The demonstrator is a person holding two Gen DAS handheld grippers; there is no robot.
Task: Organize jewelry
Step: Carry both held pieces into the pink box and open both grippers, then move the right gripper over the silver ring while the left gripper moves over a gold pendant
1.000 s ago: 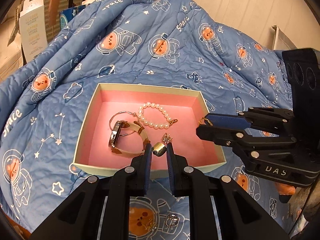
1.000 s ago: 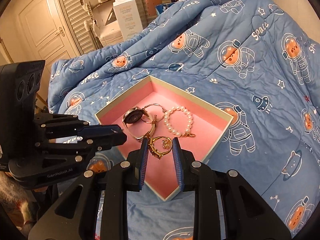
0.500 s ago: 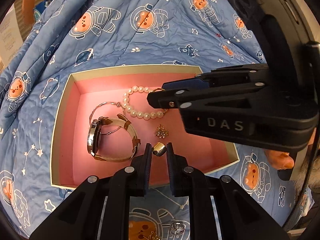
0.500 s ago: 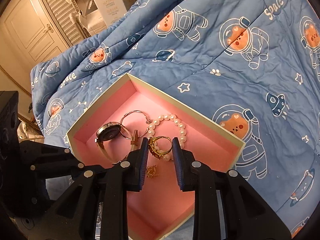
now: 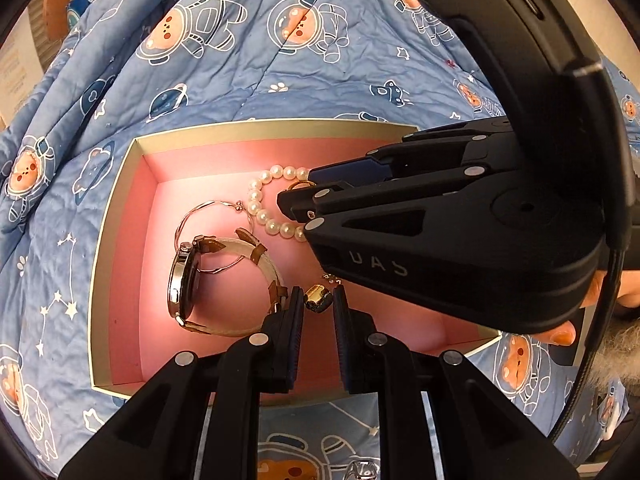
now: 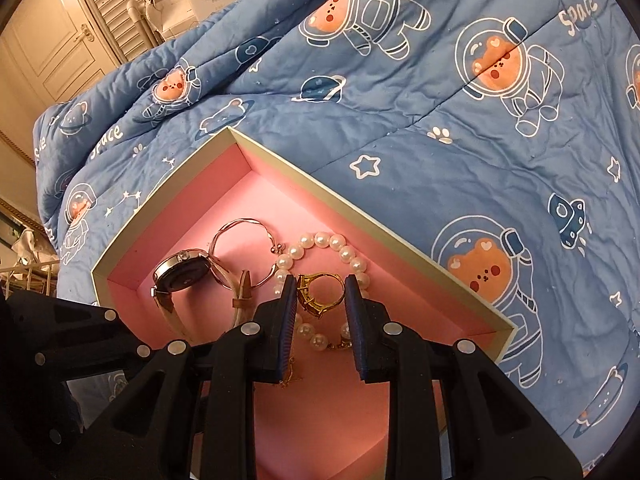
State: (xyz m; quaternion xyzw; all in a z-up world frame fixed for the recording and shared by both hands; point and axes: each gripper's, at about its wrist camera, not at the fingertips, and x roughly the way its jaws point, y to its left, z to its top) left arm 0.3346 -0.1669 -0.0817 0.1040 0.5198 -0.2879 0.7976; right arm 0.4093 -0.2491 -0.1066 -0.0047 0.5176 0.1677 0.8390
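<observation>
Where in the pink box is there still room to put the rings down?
Bare pink floor shows along the left wall of the box beside the watch, and in the near corner under the right gripper. The middle is crowded: the watch, the wire bangle and the pearl bracelet sit close together.

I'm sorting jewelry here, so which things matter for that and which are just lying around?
Job:
pink box
gold ring in right gripper
gold bead in left gripper
watch
pearl bracelet
bangle

Lying about:
quilt
door
</observation>
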